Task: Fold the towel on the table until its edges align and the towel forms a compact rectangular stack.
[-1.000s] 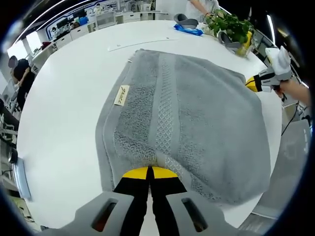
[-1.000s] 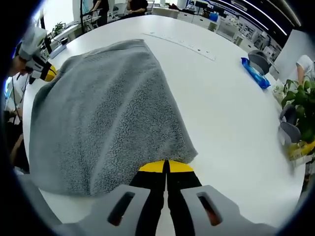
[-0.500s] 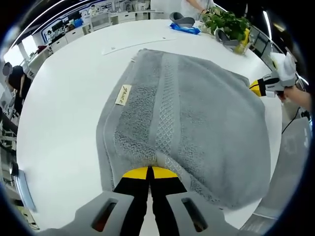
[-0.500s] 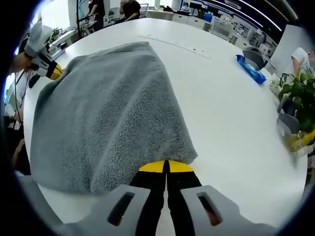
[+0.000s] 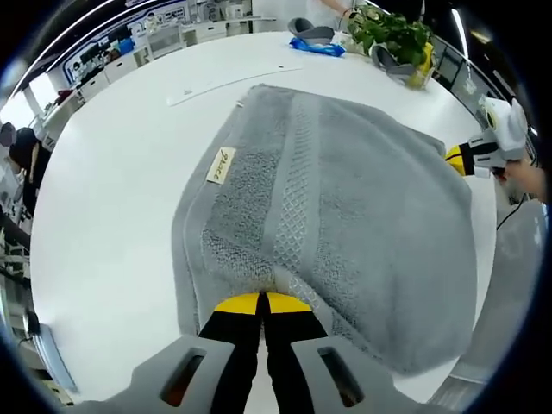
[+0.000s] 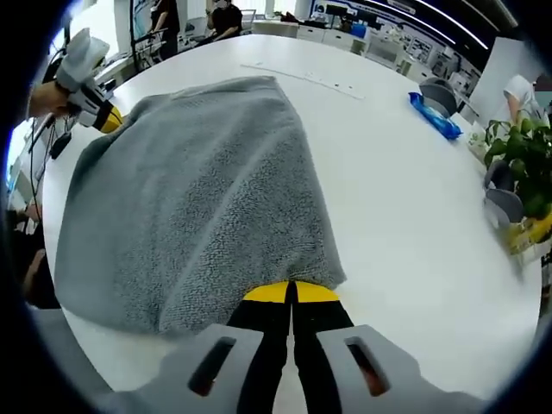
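- Left tool [image 5: 262, 302], yellow-tipped black jaws on a grey body: jaws pressed together, pinching the near edge of the grey terry towel [image 5: 328, 216] at the bottom of the left gripper view. It also shows at the upper left of the right gripper view, at the towel's far corner.
- Right tool [image 6: 290, 291], same build: jaws pressed together, pinching a towel corner. It also shows at the right edge of the left gripper view, held in a hand, touching the towel's edge.
- Large round white desk [image 5: 112, 172]: carries the towel and all smaller items.
- Grey terry towel: spread on the desk between the two tools, draped with a woven band running lengthwise; the right gripper view shows its plain looped side [image 6: 198, 190].
- Green leafy potted plant [image 5: 392, 30]: far side of the desk, well apart from the towel.
- Blue flat packet [image 6: 435, 116]: on the desk near the plant.
- Small cream fabric label [image 5: 222, 165]: sewn on the towel near its left edge; lettering too small to read.
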